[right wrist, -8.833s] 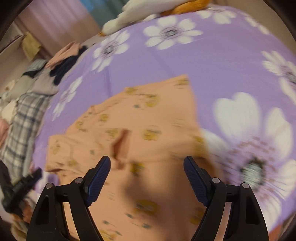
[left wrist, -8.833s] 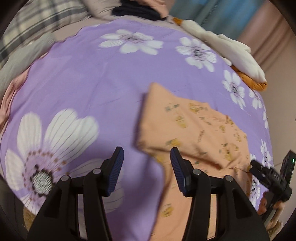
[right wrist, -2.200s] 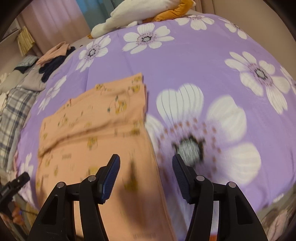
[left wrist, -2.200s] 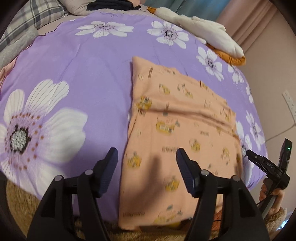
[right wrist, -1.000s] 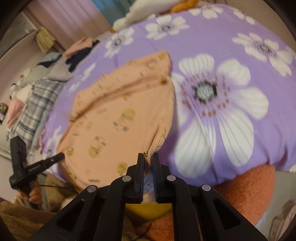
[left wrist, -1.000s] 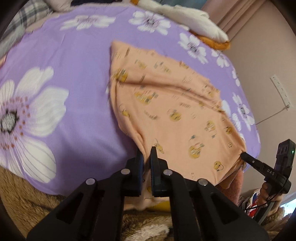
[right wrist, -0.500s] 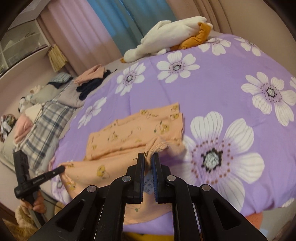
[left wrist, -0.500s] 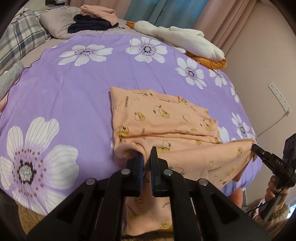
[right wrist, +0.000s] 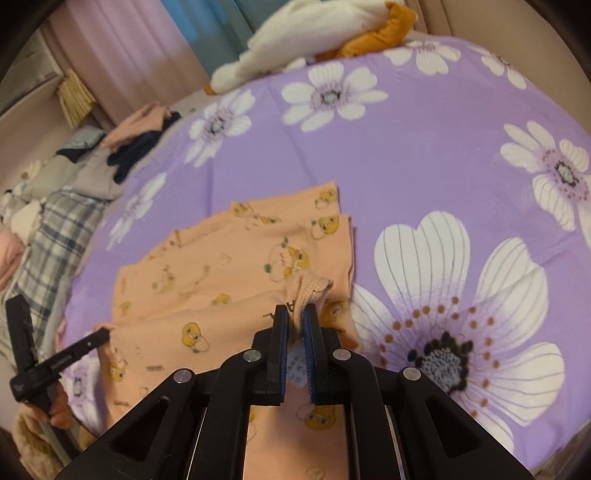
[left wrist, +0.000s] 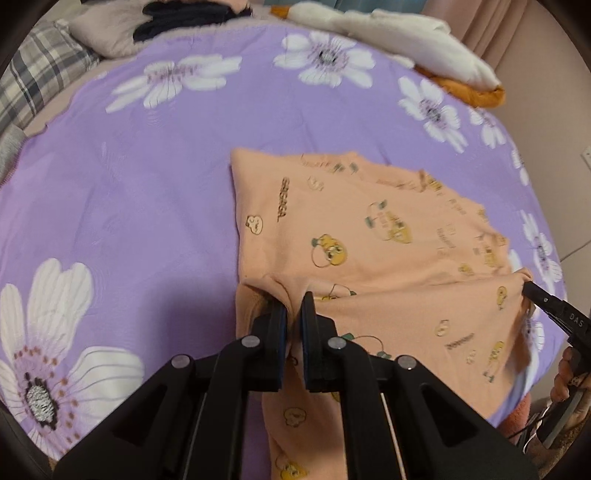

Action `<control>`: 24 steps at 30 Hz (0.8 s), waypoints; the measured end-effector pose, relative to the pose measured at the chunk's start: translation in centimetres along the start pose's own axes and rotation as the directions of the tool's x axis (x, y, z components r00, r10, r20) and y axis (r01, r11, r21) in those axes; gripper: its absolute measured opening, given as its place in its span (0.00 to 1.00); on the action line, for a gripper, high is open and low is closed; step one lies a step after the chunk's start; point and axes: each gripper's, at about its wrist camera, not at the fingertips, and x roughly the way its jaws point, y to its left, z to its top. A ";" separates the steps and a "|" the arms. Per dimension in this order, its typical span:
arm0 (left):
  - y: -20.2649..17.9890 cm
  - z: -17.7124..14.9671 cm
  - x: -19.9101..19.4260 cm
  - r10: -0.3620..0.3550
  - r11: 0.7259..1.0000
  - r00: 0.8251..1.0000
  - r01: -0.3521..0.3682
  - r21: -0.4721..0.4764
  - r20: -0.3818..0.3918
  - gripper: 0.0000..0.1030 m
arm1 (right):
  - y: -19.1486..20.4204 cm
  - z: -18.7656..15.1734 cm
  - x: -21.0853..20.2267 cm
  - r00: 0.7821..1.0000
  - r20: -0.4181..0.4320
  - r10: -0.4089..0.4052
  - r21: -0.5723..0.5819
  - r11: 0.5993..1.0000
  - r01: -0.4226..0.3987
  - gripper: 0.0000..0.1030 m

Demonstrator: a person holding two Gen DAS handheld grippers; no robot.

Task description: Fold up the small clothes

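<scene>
An orange garment with yellow cartoon prints (left wrist: 369, 236) lies on the purple flowered bedspread (left wrist: 129, 192). Its far part lies flat; its near edge is lifted and carried over it. My left gripper (left wrist: 293, 306) is shut on the garment's left corner. My right gripper (right wrist: 295, 314) is shut on the right corner with the ribbed hem (right wrist: 310, 288). The right gripper's tip also shows in the left wrist view (left wrist: 535, 291), and the left gripper's tip in the right wrist view (right wrist: 99, 336). The garment (right wrist: 229, 273) sags between the two grippers.
A white and orange plush toy (left wrist: 417, 33) lies at the bed's far edge. Folded dark and pink clothes (right wrist: 140, 136) and a plaid blanket (right wrist: 55, 236) lie at the far left. A wall (left wrist: 554, 92) stands on the right.
Both grippers, shut on the garment's near corners, have moved forward and lower over the bed. The lifted edge now reaches further over the flat part of the garment.
</scene>
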 end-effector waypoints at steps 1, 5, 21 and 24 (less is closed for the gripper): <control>0.0 0.1 0.5 0.002 1.000 1.000 -0.002 -0.002 -0.009 0.06 | 0.0 0.0 0.5 1.000 -0.009 -0.013 -0.006 1.000 0.013 0.09; -0.1 0.2 1.6 0.011 1.000 0.999 -0.011 0.006 -0.033 0.08 | -0.4 0.1 2.1 0.998 -0.046 -0.031 -0.001 1.000 0.031 0.09; -0.4 0.0 1.3 0.020 1.000 1.000 -0.020 0.012 -0.015 0.11 | -1.8 -0.3 3.3 0.998 -0.067 -0.015 0.054 0.998 0.019 0.13; -0.4 -0.5 0.1 -0.017 1.000 1.000 0.017 -0.005 -0.010 0.36 | -1.6 -0.5 2.0 0.998 -0.057 -0.039 0.048 0.998 0.041 0.37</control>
